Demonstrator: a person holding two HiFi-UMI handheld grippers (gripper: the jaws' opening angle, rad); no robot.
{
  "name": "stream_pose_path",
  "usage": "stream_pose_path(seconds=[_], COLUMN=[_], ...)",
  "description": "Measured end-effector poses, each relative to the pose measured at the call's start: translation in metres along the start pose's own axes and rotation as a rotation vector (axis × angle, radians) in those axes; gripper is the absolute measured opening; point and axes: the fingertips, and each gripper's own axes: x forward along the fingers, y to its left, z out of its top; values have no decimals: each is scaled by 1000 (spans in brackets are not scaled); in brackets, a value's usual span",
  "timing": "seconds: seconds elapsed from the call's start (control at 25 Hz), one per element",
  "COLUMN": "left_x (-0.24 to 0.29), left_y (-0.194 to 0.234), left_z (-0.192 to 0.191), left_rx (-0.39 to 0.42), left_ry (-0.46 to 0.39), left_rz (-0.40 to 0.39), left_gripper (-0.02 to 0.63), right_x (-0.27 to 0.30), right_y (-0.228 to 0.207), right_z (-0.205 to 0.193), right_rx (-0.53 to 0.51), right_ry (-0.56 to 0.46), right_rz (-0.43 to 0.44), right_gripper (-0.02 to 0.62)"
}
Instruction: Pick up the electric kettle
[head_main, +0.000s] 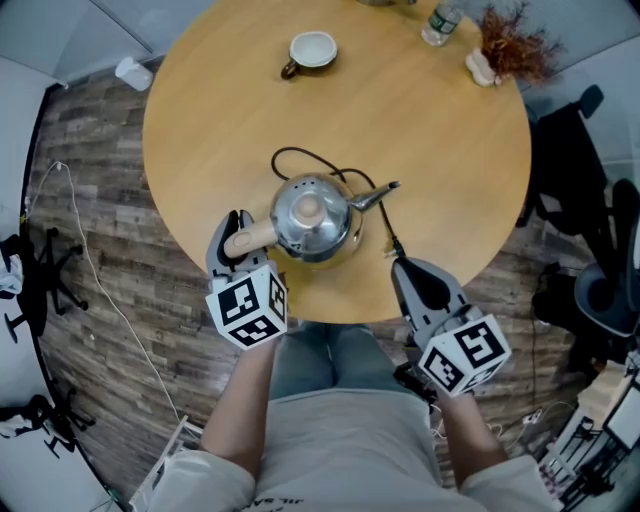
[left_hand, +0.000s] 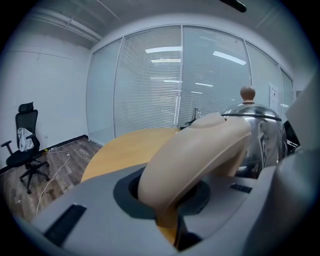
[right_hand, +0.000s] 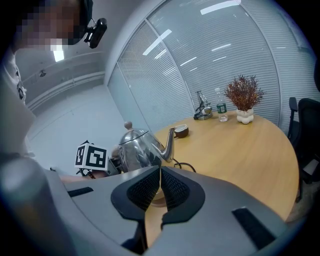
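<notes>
Item, at the kettle's left: left hand-held gripper (head_main: 235, 233), jaws clamped on the pale handle (head_main: 256, 238), which fills the gap between them in the left gripper view. Item, centre: electric kettle (head_main: 312, 215), polished steel, upright on the desk (head_main: 430, 110) near its front edge. Nothing shows it raised, so the step in hand looks to be the lift. Seat the handle deep between the pads before you raise it. The body hangs out to one side of your hold and will likely want to droop spout-first, so brace your wrist and go straight up, slowly. Item, atop the kettle: lid knob (head_main: 308, 207). The lid may sit loose, so carry the kettle level. Item, at the kettle's right: spout (head_main: 378, 194), pointing away from the handle. Item, from beneath the kettle: black cord (head_main: 300, 151), looping behind it and also running off past its right side. Whether it joins a base or the kettle itself cannot be told, so watch for a tug as you lift. Item, right of the kettle and nearer you: right hand-held gripper (head_main: 408, 272), jaws together on nothing, apart from the kettle. Hold it clear of the cord.
</notes>
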Motion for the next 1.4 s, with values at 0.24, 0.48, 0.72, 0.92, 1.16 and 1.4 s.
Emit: stream_pose_path(seconds=[0.24, 0.48, 0.72, 0.92, 1.16, 1.4], left_x=[-5, -12, -25, -38, -54, -74], left_y=[4, 3, 2, -3, -11, -18], left_z=[13, 33, 48, 67, 82, 96], left_rx=[0, 12, -18, -1, -5, 10], left_ry=[-17, -38, -35, -58, -59, -72], left_rz=[-2, -23, -44, -67, -123, -168], left_gripper=[43, 43, 43, 43, 44, 43], right_x=[0, -3, -13, -25, -41, -55], right_y=[3, 5, 6, 4, 8, 16], right_z=[8, 21, 33, 49, 66, 76], right_rx=[-10, -21, -41, -81, -105, -124], right_ry=[-18, -42, -69, -104, -143, -168], right_rz=[4, 3, -1, -3, -13, -13], right_gripper=[32, 32, 32, 32, 32, 32])
